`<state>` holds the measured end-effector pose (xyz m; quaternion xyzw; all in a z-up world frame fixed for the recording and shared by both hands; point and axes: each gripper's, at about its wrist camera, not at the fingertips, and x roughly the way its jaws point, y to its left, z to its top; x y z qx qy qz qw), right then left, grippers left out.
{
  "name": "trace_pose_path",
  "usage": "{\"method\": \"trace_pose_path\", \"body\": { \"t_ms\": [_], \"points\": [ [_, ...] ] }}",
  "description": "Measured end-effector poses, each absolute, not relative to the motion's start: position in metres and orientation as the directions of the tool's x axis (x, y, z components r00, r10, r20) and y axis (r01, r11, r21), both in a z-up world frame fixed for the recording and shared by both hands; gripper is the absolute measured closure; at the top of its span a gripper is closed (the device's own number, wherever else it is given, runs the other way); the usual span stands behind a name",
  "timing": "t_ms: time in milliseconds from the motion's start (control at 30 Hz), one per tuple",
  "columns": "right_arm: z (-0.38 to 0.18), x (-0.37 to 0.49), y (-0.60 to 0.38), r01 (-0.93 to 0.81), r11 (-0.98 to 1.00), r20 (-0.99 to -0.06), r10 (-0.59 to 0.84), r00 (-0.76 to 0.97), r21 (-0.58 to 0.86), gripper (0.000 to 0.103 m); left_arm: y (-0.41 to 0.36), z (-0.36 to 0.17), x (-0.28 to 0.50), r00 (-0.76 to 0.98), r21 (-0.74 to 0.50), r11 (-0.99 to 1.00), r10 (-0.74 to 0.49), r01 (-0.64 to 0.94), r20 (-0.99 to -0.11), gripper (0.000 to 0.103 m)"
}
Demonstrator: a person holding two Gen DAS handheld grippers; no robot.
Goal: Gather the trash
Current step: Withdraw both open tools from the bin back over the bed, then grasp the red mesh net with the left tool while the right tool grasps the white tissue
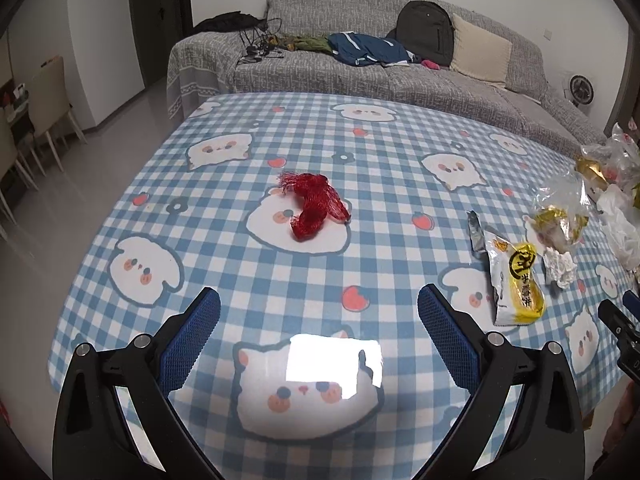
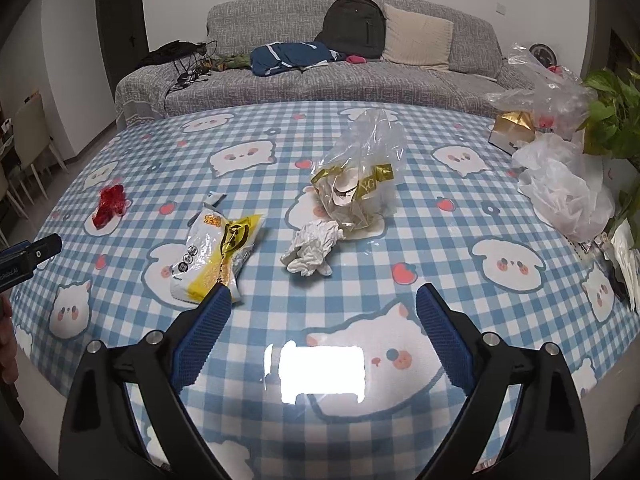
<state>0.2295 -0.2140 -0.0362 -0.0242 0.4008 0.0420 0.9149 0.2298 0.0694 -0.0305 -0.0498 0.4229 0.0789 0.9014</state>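
Plastic film: clear bag (image 2: pixel 362 172) with gold print stands loosely on the surface (image 2: pixel 460 240), just behind the crumpled tissue (image 2: pixel 314 250); light and slippery, likely to slide or collapse if the jaws close on a loose fold.
Tissue as landmark: yellow-and-white snack wrapper (image 2: pixel 216 256) lies left of it; red mesh scrap (image 2: pixel 109 205) well apart, far left; white plastic bags (image 2: pixel 564 196) far right, near the surface edge by a plant (image 2: pixel 612 112).
Right gripper (image 2: pixel 322 306): jaws wide apart, nothing between them, hanging short of the tissue; its left finger overlaps the wrapper's near corner in view, contact cannot be told.
Left gripper (image 1: pixel 318 310): jaws apart, empty, red mesh ahead.
Risk, tissue: soft wad may be pinched by one corner only and drop.
Risk, wrapper: a low approach could nudge it along the glossy cover.
Risk, arms: both grippers work close together; crossing paths could knock them.
Risk, glare: bright reflection (image 2: pixel 322 374) on the cover hides small scraps.
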Motion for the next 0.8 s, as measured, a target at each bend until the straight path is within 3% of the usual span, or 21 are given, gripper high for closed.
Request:
{"method": "trace_pose_path", "body": {
  "t_ms": [233, 567, 800],
  "points": [
    [-0.045, 0.261, -0.211, -0.102, 0.994, -0.761, 0.046, 0.647, -0.027, 0.008, 0.081, -0.041, 0.277, 0.612, -0.017, 0.979, 0.113, -0.203, -0.783, 0.006],
    [-0.063, 0.296, -0.213, -0.073, 0.997, -0.778, 0.049, 0.626, 0.003, 0.008, 0.091, -0.059, 0.340, 0.582, -0.001, 0.972, 0.141, -0.236, -0.801, 0.006],
    [-0.069, 0.305, -0.209, -0.083, 0.996, -0.793, 0.071, 0.605, 0.025, 0.030, 0.095, -0.073, 0.364, 0.568, 0.025, 0.967, 0.170, -0.253, -0.805, 0.014]
  ]
}}
